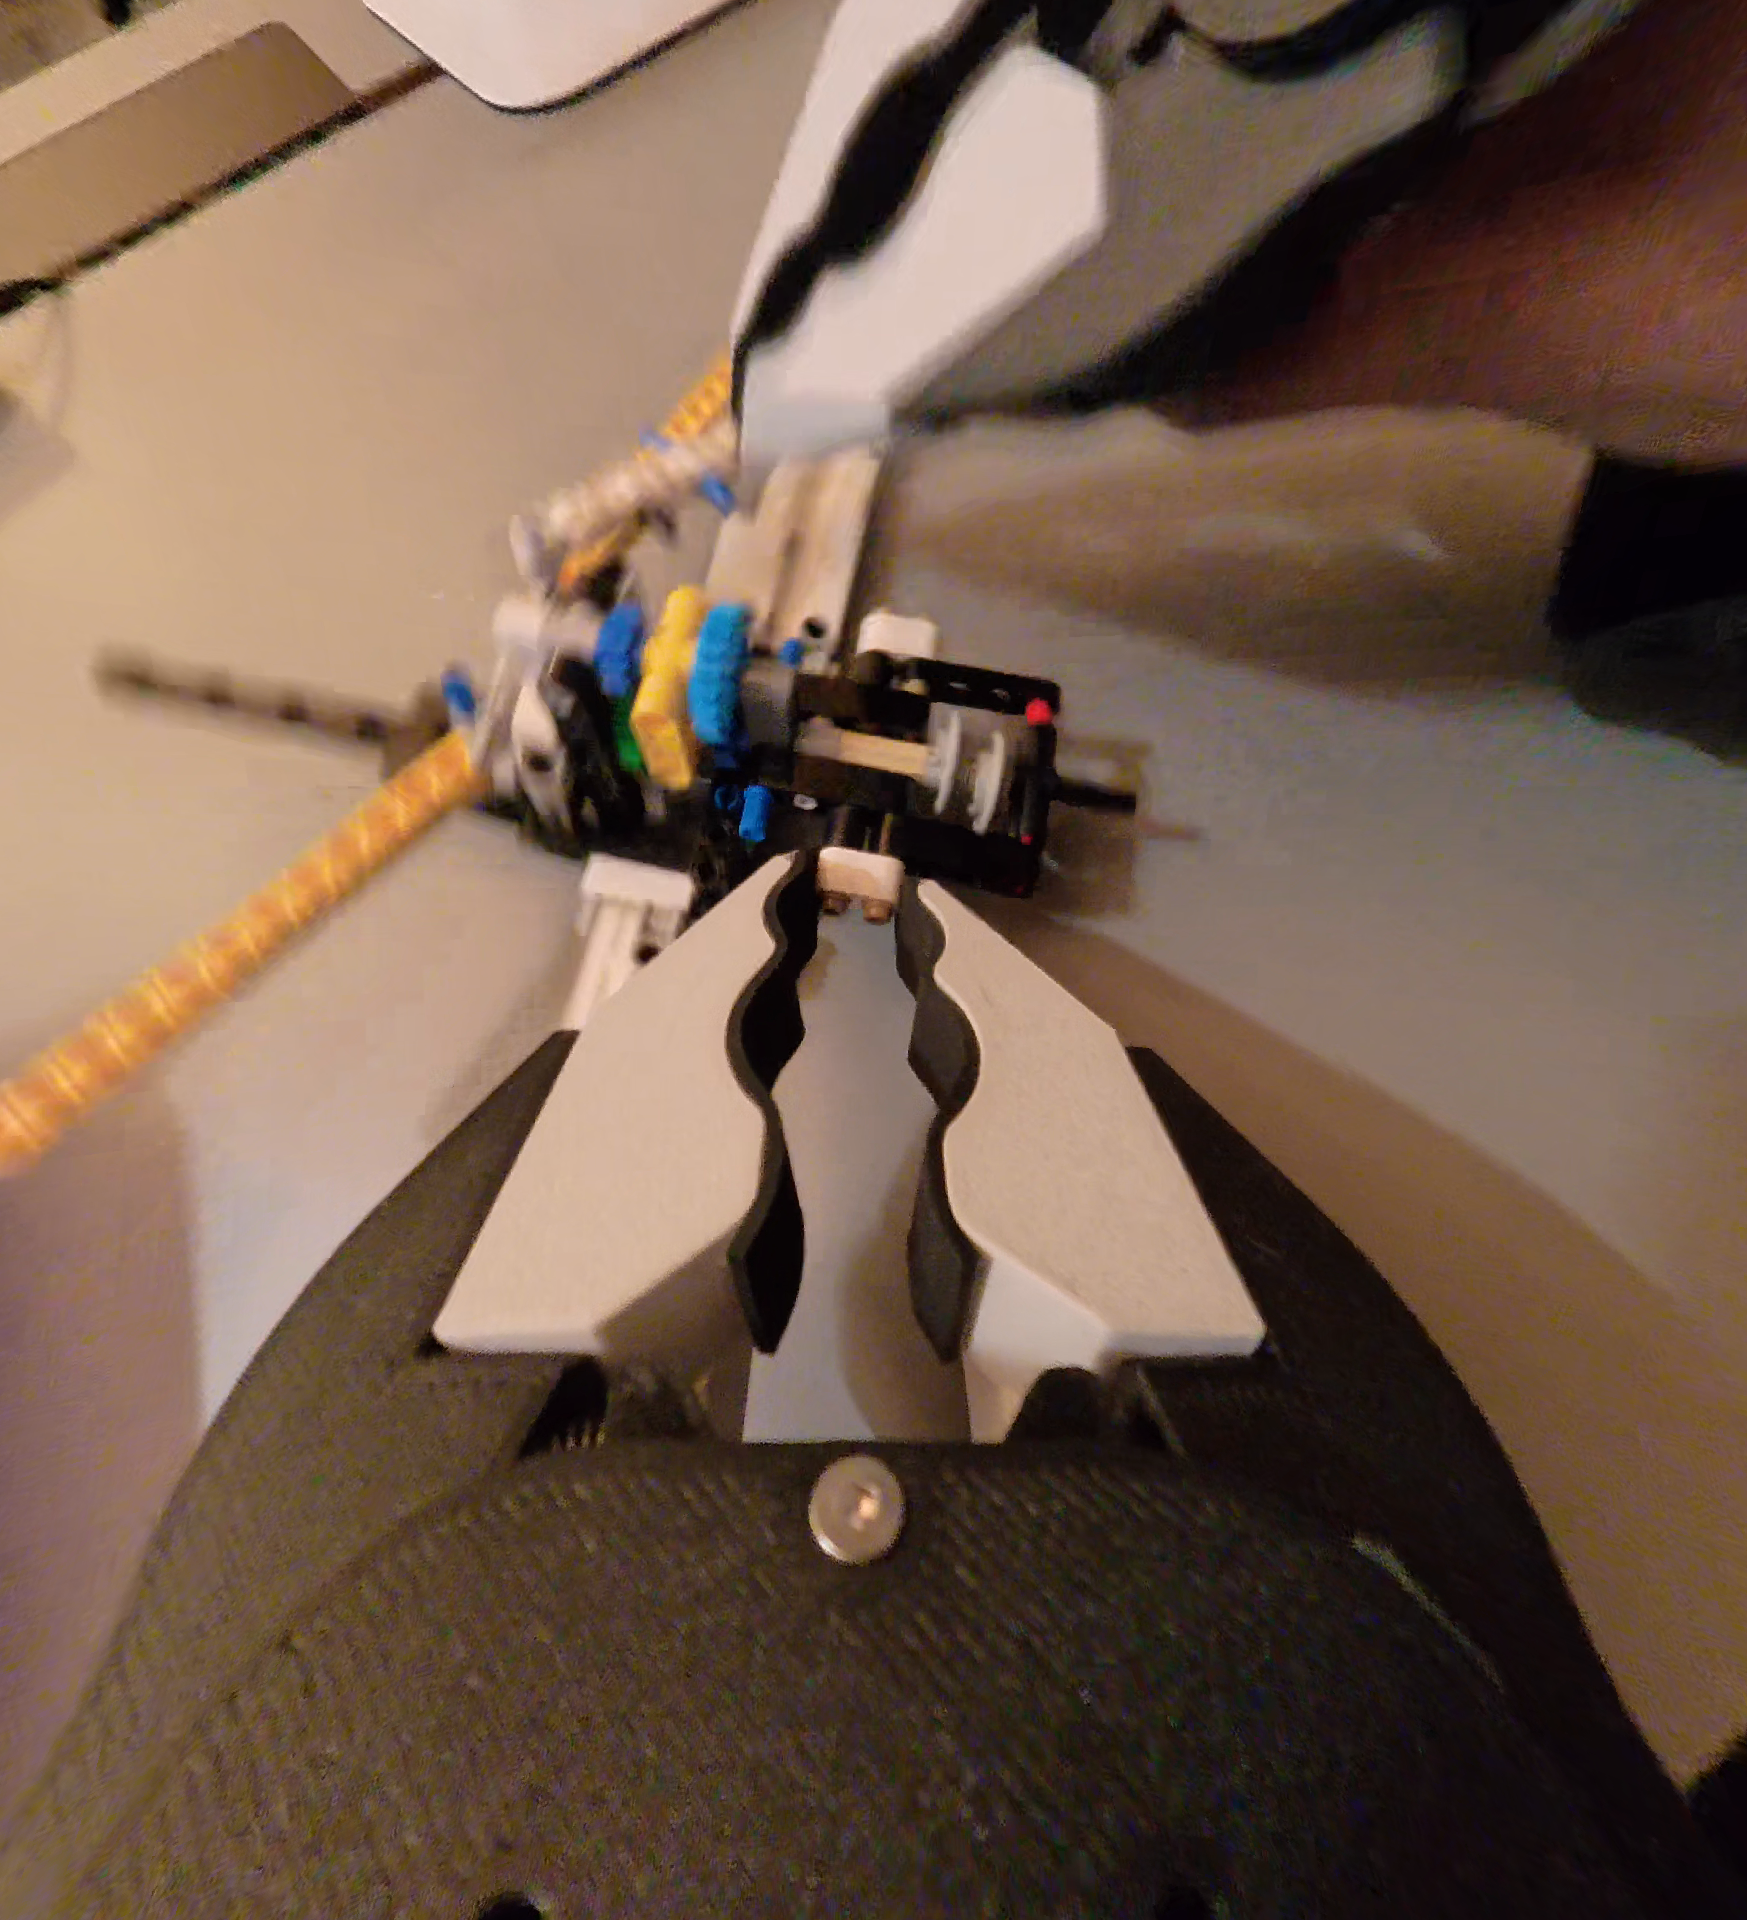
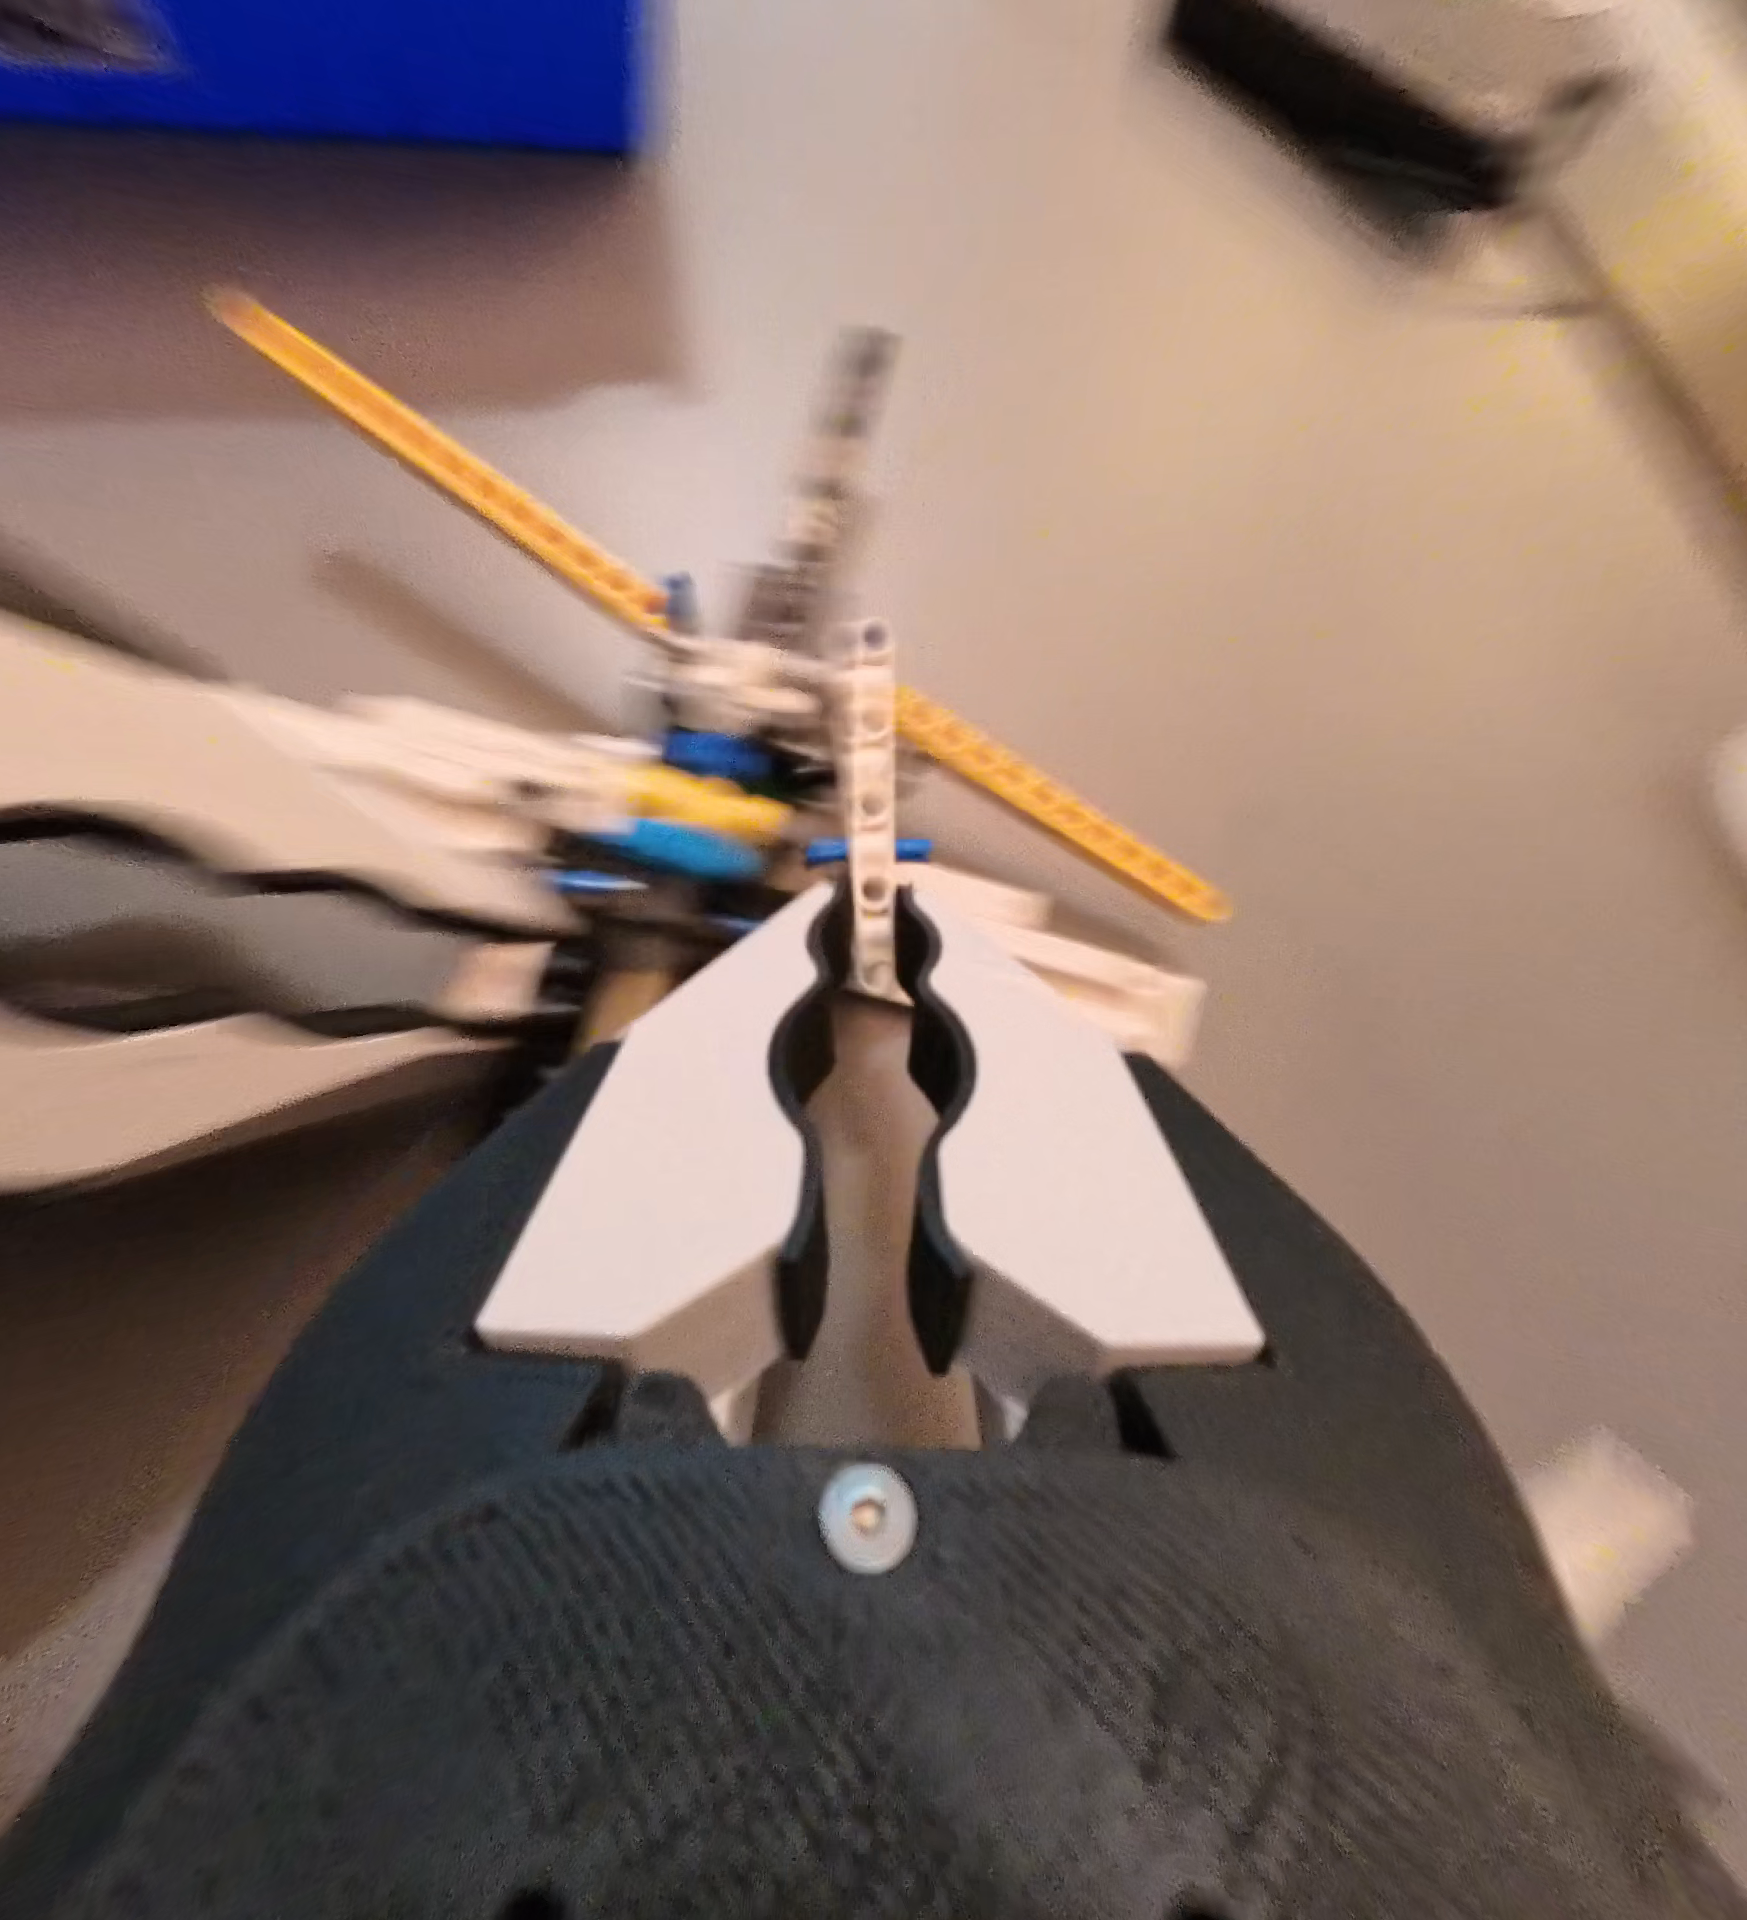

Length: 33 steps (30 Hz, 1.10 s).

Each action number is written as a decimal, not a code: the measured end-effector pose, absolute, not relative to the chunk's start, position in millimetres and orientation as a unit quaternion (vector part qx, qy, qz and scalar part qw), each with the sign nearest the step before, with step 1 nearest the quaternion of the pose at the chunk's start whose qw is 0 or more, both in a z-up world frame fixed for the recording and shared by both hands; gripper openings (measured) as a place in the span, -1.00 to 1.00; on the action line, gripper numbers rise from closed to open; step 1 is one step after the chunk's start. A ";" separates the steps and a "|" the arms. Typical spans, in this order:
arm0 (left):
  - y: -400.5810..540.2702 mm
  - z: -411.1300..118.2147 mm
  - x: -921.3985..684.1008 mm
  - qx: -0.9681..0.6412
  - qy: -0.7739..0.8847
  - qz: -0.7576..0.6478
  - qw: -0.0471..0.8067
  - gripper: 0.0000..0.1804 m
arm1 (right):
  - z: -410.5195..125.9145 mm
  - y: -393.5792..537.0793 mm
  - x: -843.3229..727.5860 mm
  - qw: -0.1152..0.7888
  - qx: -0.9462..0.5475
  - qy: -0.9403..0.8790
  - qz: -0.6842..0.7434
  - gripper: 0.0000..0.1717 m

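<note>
left fingers (image 1: 856,883): clamped on a small white block (image 1: 856,871) at the toy model's (image 1: 744,717) near edge
right fingers (image 2: 874,935): pinching the model's white holed beam (image 2: 871,790)
around: yellow beams (image 2: 1056,805) sticking out, blue box (image 2: 329,73) way back on the counter (image 2: 1316,727)
</note>
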State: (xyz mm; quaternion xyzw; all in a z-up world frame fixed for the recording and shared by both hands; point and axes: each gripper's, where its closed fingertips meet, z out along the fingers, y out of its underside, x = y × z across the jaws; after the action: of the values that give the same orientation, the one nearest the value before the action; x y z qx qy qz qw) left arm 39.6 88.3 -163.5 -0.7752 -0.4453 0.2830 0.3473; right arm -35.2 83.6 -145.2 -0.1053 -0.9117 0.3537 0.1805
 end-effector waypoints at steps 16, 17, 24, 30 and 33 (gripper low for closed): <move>78.9 -161.3 66.4 -0.807 -0.403 0.196 0.384 -0.84 | -120.6 91.1 -34.6 -0.018 -0.134 -0.840 0.525 -0.71; 74.6 -161.3 71.1 -0.812 -0.399 0.184 0.385 -0.84 | -122.5 91.8 -34.4 -0.026 -0.134 -0.842 0.521 -0.65; 42.5 -116.5 86.7 -0.757 -0.414 0.140 0.487 -0.67 | -138.6 72.9 -7.0 -0.029 -0.060 -0.880 0.470 -0.54; 54.5 -70.3 78.2 -0.664 -0.422 0.126 0.604 -0.60 | -154.2 72.9 -7.3 0.045 -0.010 -0.917 0.397 -0.80; 60.0 -85.7 73.5 -0.692 -0.428 0.145 0.562 -0.56 | -147.3 77.8 1.0 0.002 -0.037 -0.912 0.408 -0.82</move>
State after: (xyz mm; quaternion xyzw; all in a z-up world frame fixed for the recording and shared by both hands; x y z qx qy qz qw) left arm 73.5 60.0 -85.7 -0.6925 -0.4284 0.1450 0.5621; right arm 1.0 77.8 -147.3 -0.0374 -0.9124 0.4077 0.0018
